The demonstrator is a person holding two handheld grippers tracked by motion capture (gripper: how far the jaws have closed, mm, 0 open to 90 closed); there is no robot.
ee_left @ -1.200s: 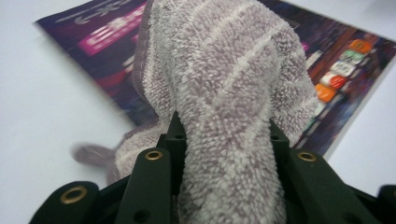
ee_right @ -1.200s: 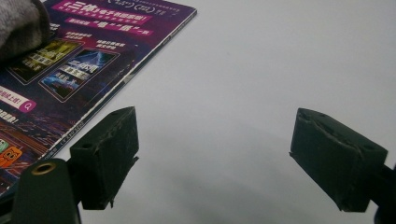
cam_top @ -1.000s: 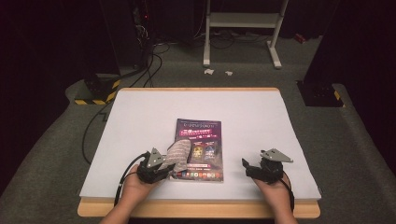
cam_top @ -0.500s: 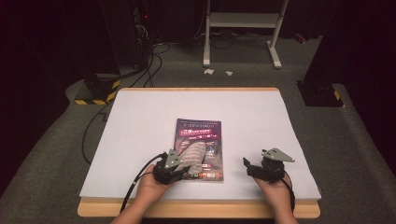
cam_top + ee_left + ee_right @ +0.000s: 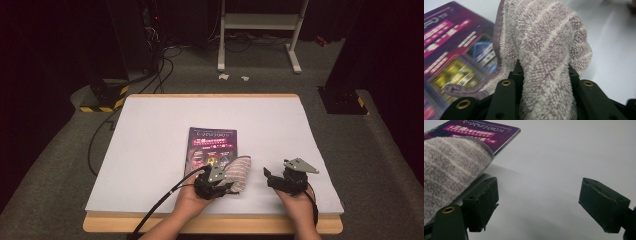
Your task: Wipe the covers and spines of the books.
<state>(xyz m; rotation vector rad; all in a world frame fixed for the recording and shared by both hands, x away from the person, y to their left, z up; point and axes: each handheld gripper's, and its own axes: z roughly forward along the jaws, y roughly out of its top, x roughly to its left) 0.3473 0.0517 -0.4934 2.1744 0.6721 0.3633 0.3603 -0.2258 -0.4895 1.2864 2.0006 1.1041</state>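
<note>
The left gripper (image 5: 216,181) pinches a soft, striped grey-and-white terry cloth (image 5: 549,50) tight between its jaws. The cloth lies low in the middle of the high view, over the bottom right corner of a flat purple magazine (image 5: 210,145). Lower right, the right gripper (image 5: 539,205) has its jaws spread wide over the white table cover (image 5: 150,140), with nothing between them.

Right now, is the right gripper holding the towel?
No. In the right gripper view the right gripper is open with bare table between, and the towel lies beside it.
</note>
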